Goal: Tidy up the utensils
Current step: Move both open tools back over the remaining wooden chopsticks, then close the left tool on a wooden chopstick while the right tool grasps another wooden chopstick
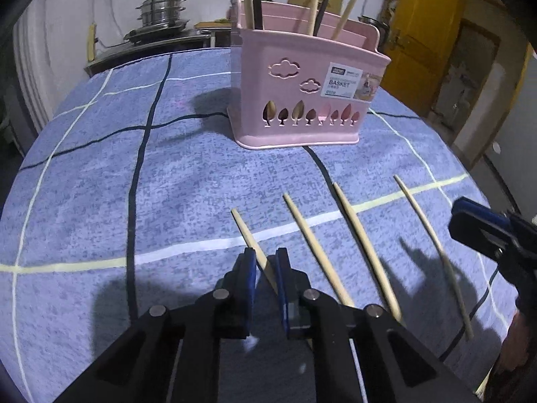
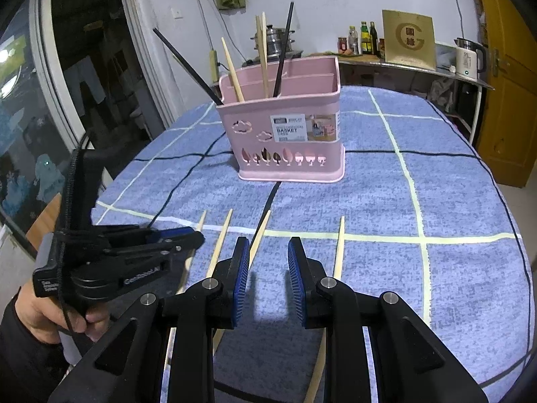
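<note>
Left hand-held gripper (image 1: 265, 268) nearly closed around leftmost wooden chopstick (image 1: 250, 235) on bench; its axis points ahead to pink basket (image 1: 302, 100). Right hand-held gripper (image 2: 268, 262) open, empty.

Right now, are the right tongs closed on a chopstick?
No, the right tongs are open with bare tablecloth between them, and the nearest chopstick lies outside them.
</note>
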